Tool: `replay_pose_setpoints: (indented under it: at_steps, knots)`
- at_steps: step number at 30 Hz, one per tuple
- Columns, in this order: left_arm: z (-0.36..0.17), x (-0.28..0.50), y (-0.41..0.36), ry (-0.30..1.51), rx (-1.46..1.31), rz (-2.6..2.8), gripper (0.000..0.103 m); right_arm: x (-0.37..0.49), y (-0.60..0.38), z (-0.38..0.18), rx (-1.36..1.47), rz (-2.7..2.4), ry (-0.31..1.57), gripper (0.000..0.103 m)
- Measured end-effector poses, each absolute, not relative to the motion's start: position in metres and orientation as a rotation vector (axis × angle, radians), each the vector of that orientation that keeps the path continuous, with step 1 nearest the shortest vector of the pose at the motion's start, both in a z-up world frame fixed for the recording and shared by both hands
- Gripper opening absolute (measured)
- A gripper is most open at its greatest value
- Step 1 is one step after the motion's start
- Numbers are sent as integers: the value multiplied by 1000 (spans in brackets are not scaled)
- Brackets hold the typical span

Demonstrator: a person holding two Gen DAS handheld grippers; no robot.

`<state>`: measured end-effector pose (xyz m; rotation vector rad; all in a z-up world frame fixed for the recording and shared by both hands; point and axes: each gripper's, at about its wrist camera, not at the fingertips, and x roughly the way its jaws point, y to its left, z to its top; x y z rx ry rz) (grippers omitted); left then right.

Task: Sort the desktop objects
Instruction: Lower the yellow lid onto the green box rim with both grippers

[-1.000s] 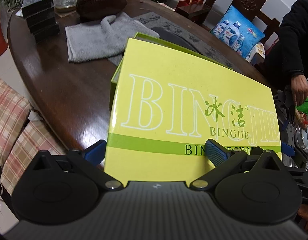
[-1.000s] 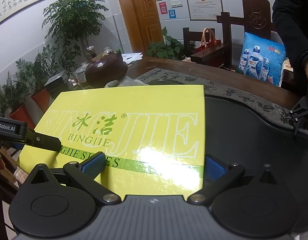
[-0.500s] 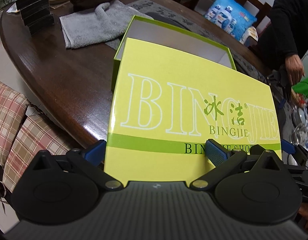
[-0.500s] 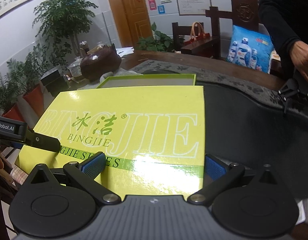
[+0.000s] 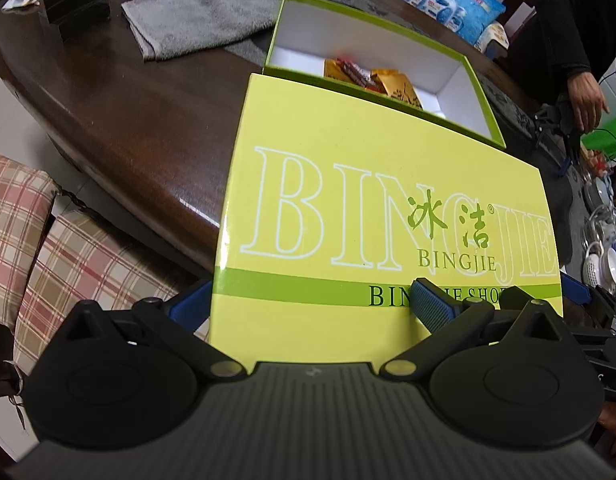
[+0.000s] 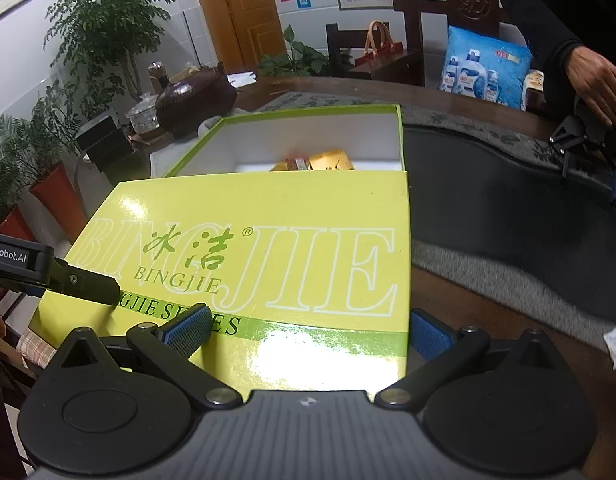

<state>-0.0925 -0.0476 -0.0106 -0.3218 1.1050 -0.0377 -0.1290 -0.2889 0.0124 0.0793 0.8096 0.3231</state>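
A yellow-green "BINGJIE" box lid (image 5: 368, 184) fills both views and both grippers hold it by its near edge. My left gripper (image 5: 310, 306) is shut on the lid's left part, one pad on top and the other past the left edge. My right gripper (image 6: 308, 334) is shut on the lid (image 6: 267, 216) at its right part. Beyond the lid stands the open box base (image 5: 348, 36), white inside, with orange and red packets (image 5: 388, 82) at its bottom. The right wrist view also shows the box base (image 6: 308, 136) and the packets (image 6: 332, 160).
A grey towel (image 5: 195, 12) and stacked black boxes (image 5: 71, 0) lie on the dark wooden table (image 5: 139, 112). Plaid cushions (image 5: 67, 264) sit below its edge. A dark tea tray (image 6: 488, 200) is to the right, where a person's hand (image 6: 596, 76) holds another gripper (image 6: 584, 140). Teacups (image 5: 604, 248) stand far right.
The lid, held in both grippers, has come back toward me off the box base. The base's white inside and the packets in it have come into sight.
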Motion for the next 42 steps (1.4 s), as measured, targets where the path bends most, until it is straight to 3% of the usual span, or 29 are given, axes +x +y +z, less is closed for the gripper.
replay_pose_setpoints:
  at_steps: [42]
  knots:
    - [-26,-83,-37,1163,-363,-50,103,-120,-282,4,52,314,876,103]
